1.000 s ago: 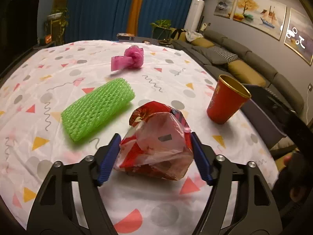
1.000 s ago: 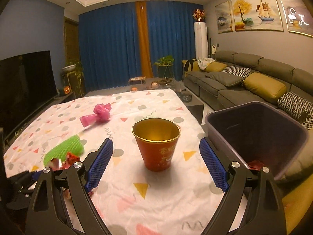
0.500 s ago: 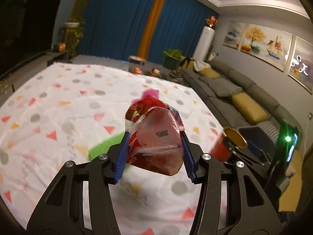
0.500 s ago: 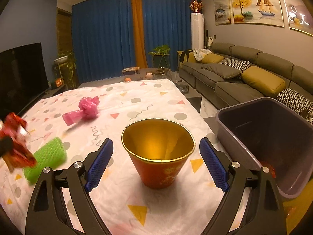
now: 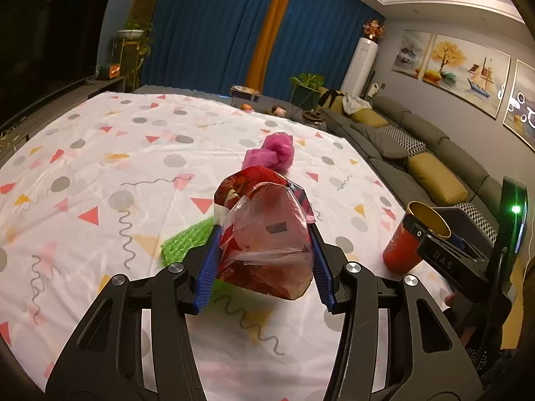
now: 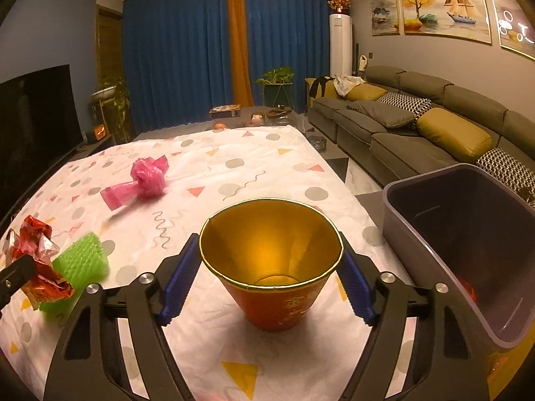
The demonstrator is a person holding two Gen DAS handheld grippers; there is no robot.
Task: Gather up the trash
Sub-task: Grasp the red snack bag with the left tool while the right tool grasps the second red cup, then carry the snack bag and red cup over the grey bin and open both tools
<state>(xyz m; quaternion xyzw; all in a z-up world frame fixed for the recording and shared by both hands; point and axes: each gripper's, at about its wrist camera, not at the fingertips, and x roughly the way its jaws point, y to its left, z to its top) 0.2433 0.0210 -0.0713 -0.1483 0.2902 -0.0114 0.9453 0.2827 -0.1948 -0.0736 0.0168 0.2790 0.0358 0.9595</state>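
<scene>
My left gripper is shut on a crumpled red wrapper bag and holds it above the table; it also shows in the right wrist view. A green foam net lies under it, also seen in the right wrist view. A pink plastic bag lies further back, also visible in the right wrist view. My right gripper is open, its blue pads either side of a red paper cup with a gold inside, standing upright; the cup also shows in the left wrist view.
A grey bin stands right of the table edge, with something red inside. The table wears a white patterned cloth. A sofa runs along the right wall, a TV stands left.
My left gripper closed on the red wrapper bag and lifted it off the table. My right gripper moved forward until its pads flank the red cup.
</scene>
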